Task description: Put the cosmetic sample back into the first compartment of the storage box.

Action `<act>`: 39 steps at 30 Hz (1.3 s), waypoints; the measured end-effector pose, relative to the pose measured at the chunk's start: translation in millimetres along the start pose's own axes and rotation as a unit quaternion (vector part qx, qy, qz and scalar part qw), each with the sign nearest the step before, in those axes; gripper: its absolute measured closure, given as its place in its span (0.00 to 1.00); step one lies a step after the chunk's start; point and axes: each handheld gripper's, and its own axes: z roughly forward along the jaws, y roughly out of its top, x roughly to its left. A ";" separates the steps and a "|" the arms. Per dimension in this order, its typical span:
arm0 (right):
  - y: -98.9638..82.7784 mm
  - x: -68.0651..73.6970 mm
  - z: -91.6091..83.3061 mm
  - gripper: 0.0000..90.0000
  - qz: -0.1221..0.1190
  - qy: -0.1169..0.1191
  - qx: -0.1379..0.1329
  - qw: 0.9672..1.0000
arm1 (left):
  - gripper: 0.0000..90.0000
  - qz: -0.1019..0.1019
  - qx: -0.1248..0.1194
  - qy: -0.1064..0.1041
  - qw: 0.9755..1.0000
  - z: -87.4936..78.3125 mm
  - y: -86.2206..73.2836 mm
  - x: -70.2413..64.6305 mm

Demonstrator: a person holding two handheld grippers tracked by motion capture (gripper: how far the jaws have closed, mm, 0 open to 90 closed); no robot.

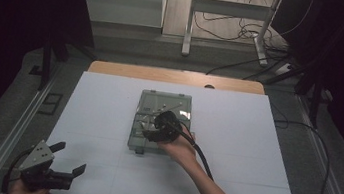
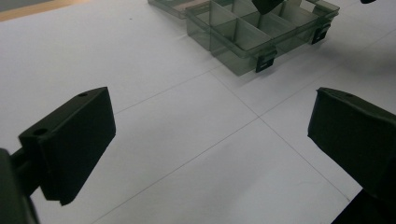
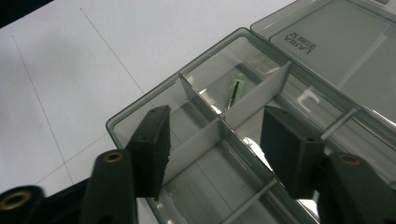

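My left gripper is black with a grey three-cornered plate. My right gripper has black jaws, brass-coloured screw bushings and a thick black cable. My forearms are bare.

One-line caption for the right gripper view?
Right gripper, jaws apart, poised over the open smoky-clear plastic compartment box; a small green part lies in one compartment.

A white, flat counter marked with thin grid lines shows a light wooden strip along its far edge. Beyond it, on the grey floor, stands a white metal frame with loose black cables strewn about its feet. Grey metal rails flank the counter.
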 end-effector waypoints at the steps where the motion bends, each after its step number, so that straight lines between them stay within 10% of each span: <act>1: -0.4 -0.5 -0.9 0.45 0.000 0.001 0.000 1.000 | 0.01 0.001 0.000 0.000 1.000 -0.1 0.0 0.1; 23: -12.1 -0.1 -18.6 0.10 -0.005 0.045 0.025 0.999 | 0.01 0.002 0.000 0.000 1.000 -0.4 0.0 0.0; 39: -31.0 3.2 -36.8 0.00 -0.023 0.035 0.039 0.998 | 0.01 0.002 0.000 -0.001 1.000 -0.3 0.1 0.1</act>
